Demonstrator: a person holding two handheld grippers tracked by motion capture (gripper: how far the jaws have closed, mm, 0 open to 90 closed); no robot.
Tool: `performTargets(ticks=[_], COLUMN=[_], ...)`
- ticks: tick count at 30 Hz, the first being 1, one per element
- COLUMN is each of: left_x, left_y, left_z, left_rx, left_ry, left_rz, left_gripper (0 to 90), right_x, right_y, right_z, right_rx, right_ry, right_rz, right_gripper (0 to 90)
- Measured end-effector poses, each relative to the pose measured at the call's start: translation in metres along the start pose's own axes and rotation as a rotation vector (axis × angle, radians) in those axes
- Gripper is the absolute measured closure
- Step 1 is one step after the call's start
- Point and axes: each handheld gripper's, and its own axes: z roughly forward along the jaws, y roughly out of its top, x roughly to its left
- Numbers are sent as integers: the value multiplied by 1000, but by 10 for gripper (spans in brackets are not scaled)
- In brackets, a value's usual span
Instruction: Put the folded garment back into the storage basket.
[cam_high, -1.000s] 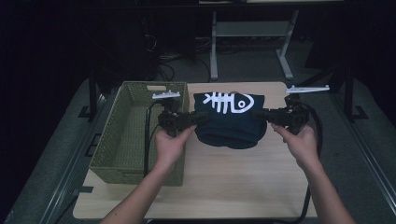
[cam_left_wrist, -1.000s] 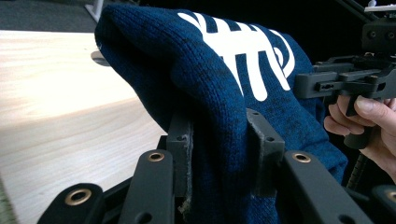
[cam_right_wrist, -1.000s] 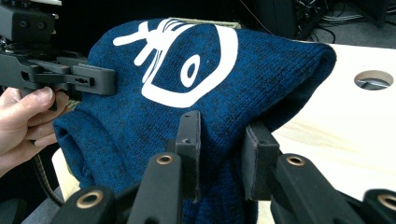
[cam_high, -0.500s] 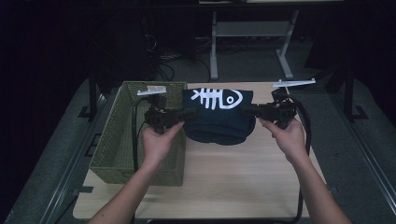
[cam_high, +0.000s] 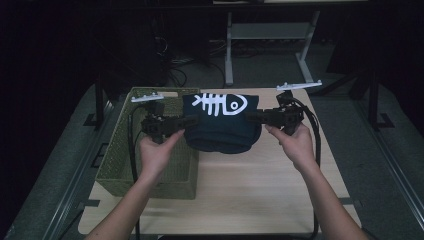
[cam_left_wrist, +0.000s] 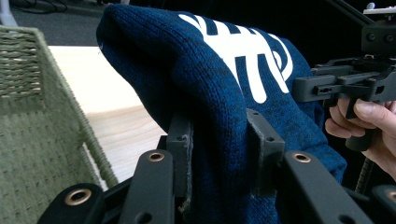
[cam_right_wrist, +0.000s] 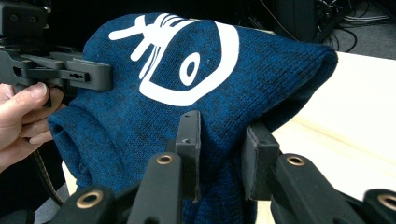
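The folded dark blue knitted sweater with a white fish-skeleton print (cam_high: 220, 125) hangs in the air above the pale wooden counter (cam_high: 250, 185), stretched between the two grippers, with its left edge just beside the woven olive-green rectangular basket (cam_high: 150, 175). Its lower folds sag in shadow, so how many layers it has cannot be made out. The print carries no readable writing, only the fish bones and head with a round eye. The left gripper (cam_left_wrist: 219, 154) has its fingers clamped on the sweater's left edge; cloth bulges between the pads and hides their inner faces. The right gripper (cam_right_wrist: 222, 154) has its fingers clamped on the right edge in the same way. The room behind the counter is dark, with a grey metal stand (cam_high: 270, 35) dimly seen.
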Motion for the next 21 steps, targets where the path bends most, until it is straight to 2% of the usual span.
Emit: performTargets(ticks=[21], left_x=[22], left_y=[-1], left_z=[-31], left_rx=[-30], left_ry=[40], left_rz=[-27], left_gripper=[655], right_x=[21], right_y=[15], right_z=[34], right_rx=[23], right_ry=[25], right_rz=[-14], right_gripper=[711])
